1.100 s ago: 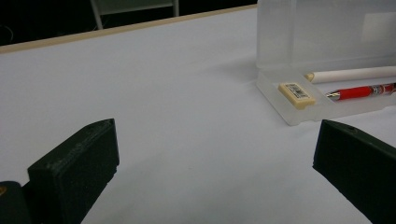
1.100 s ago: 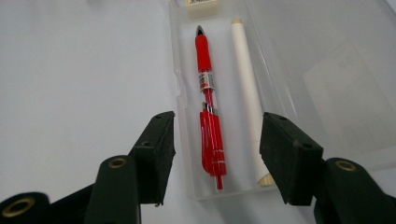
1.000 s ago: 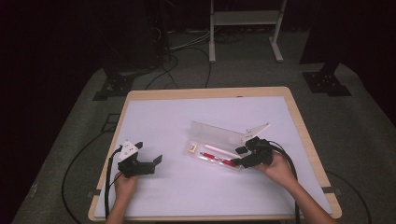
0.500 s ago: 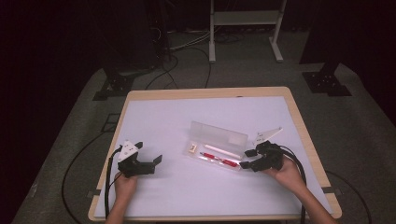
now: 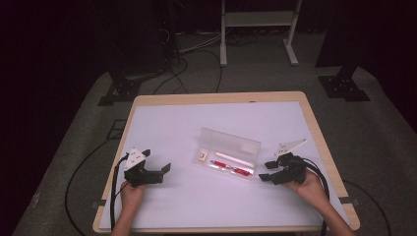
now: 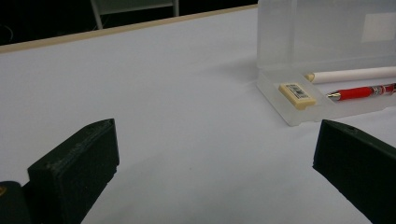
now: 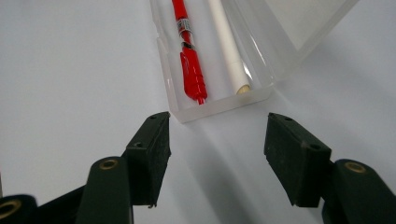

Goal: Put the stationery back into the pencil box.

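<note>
A clear plastic pencil case (image 5: 213, 166) lies open at the table's middle, its lid (image 5: 231, 140) tipped back. Inside lie a red pen (image 5: 231, 168), a white pencil (image 5: 233, 158) and a small eraser (image 5: 200, 156). My right gripper (image 5: 266, 171) is just right of the case's end, open; its jaws have just been opening with nothing between them. In the right gripper view, the gripper (image 7: 217, 135) faces the case's end wall (image 7: 219, 106), with the pen (image 7: 191, 70) and pencil (image 7: 226, 46) beyond. My left gripper (image 5: 156, 161) rests open to the case's left. In its own view, the left gripper (image 6: 215, 149) faces the eraser (image 6: 297, 94).
The white mat covers a wood-edged table (image 5: 216, 98). Beyond the far edge stand dark stands, cables and a white frame (image 5: 255, 19) on the floor. Broad bare mat lies all round the case.
My right gripper has drawn back to the right, off the case, and now sits beside its end. The left gripper has kept still.
</note>
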{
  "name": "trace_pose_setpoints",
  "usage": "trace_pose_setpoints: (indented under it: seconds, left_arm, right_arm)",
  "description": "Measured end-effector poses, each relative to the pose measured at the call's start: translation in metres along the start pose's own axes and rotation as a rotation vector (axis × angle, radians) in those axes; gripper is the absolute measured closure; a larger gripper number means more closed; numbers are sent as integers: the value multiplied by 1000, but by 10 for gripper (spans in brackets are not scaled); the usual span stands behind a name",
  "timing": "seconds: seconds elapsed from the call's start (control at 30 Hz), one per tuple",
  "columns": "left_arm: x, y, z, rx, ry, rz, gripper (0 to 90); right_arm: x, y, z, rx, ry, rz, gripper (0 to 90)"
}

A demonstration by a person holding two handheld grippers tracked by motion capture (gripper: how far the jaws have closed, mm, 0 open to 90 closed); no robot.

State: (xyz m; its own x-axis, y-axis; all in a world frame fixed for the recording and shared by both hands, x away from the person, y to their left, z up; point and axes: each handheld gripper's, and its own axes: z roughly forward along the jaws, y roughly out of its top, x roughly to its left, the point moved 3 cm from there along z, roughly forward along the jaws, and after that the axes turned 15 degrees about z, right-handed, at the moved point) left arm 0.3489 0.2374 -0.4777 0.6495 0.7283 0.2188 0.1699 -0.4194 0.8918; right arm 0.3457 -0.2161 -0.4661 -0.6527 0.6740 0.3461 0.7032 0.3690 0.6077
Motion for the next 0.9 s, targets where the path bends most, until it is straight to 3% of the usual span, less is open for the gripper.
trace_pose_setpoints:
  seconds: [0.9]
  left_arm:
    - [-1, 0, 0, 9, 2, 0, 0]
  right_arm:
    - [-12, -32, -17, -33, -1, 48, 388]
